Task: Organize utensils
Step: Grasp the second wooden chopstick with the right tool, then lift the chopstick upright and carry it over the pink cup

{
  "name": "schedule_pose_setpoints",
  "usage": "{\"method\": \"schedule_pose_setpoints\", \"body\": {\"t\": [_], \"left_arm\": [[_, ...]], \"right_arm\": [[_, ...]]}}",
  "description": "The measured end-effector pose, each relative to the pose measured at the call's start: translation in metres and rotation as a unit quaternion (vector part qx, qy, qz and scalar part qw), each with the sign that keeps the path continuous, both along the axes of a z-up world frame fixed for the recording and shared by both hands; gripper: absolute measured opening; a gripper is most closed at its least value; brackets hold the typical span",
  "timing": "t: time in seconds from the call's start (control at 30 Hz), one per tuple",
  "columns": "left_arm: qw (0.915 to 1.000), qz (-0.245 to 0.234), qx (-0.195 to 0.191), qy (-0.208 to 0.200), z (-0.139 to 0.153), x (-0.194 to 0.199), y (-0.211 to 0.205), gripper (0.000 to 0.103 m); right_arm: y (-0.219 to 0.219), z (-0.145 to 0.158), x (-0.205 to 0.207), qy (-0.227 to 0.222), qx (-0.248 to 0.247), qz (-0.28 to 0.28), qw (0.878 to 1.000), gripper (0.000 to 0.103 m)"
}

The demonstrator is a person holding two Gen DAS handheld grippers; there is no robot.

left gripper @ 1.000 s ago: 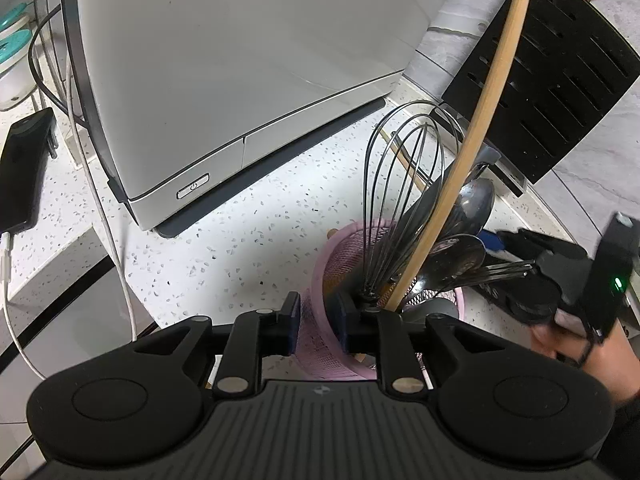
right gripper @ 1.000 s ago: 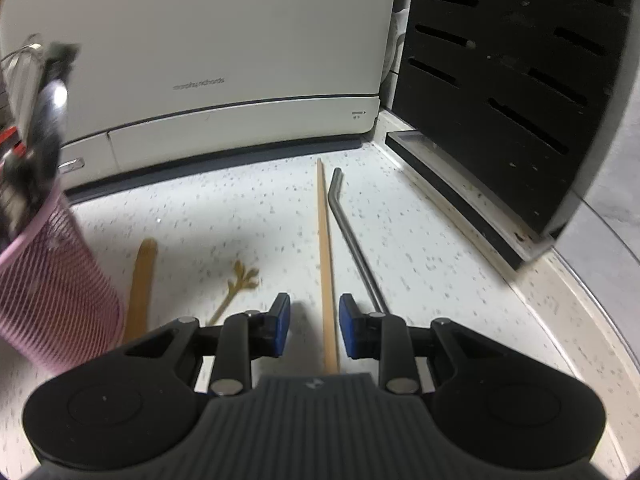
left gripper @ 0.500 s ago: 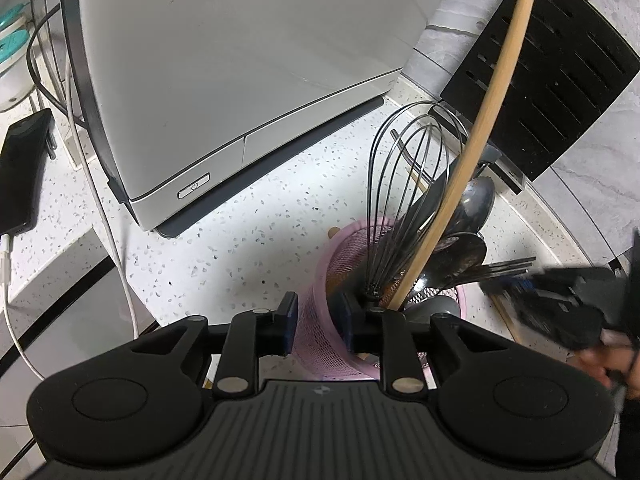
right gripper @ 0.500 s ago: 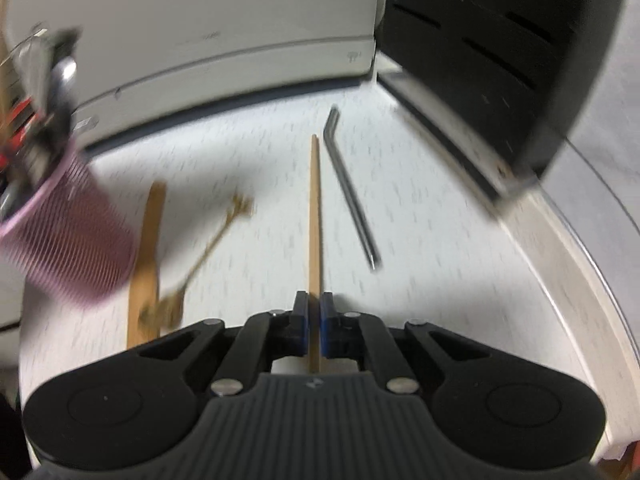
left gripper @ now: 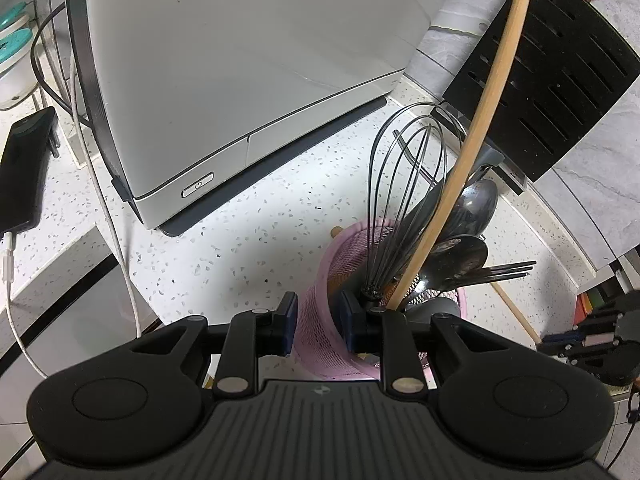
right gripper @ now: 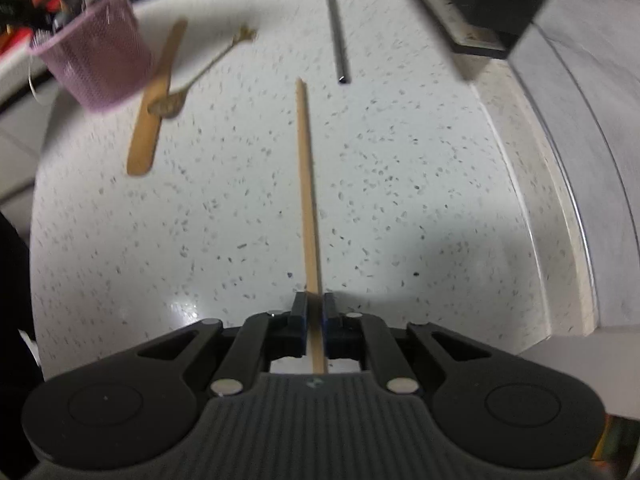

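Jaws of the right gripper (right gripper: pixel 314 314) are pinching one thin wooden chopstick (right gripper: pixel 306 184) above the speckled counter; the left gripper (left gripper: pixel 318 320) is clamping the rim of the pink mesh utensil holder (left gripper: pixel 320 344), already carrying a wire whisk (left gripper: pixel 404 196) and spoons; beside that holder a flat wooden spatula (right gripper: pixel 154 106), a small brass spoon (right gripper: pixel 200 76) and a bent metal straw (right gripper: pixel 338 30) are waiting; the holder's contents are blurring together.
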State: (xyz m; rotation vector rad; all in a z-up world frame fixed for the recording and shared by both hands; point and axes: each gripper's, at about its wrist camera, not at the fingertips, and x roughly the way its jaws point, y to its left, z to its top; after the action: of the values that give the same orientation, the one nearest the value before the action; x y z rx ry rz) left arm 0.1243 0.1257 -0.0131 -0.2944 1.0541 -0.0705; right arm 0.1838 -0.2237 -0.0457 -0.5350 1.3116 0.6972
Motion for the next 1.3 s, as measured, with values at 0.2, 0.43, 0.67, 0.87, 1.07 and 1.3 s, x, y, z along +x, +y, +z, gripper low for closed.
{"method": "schedule_pose_setpoints", "body": {"t": [0.2,0.43,0.67,0.87,1.07,1.3], "left_arm": [[1.0,-0.001,0.002,0.001,0.0,0.001,0.0,0.027],[1.0,-0.006,-0.005,0.0,-0.002,0.002,0.003,0.028],[1.0,-0.005,-0.004,0.0,-0.003,0.002,0.002,0.028],[1.0,-0.001,-0.001,0.0,-0.002,0.001,0.0,0.027],[1.0,0.001,0.004,0.001,-0.001,0.001,-0.003,0.025],[1.0,0.002,0.004,0.002,-0.001,0.001,-0.002,0.024]], "right_arm": [[0.042,-0.001,0.019,0.011,-0.051,0.051,0.997,0.006],[0.07,-0.003,0.027,0.035,-0.091,0.102,0.99,0.006],[0.069,-0.002,0.033,0.036,-0.085,0.087,0.992,0.002],[0.056,0.011,0.028,0.011,-0.053,0.068,0.996,0.002],[0.041,0.053,0.012,-0.042,0.037,0.025,0.998,0.002],[0.039,0.098,-0.018,-0.107,0.139,-0.016,0.984,0.002]]}}
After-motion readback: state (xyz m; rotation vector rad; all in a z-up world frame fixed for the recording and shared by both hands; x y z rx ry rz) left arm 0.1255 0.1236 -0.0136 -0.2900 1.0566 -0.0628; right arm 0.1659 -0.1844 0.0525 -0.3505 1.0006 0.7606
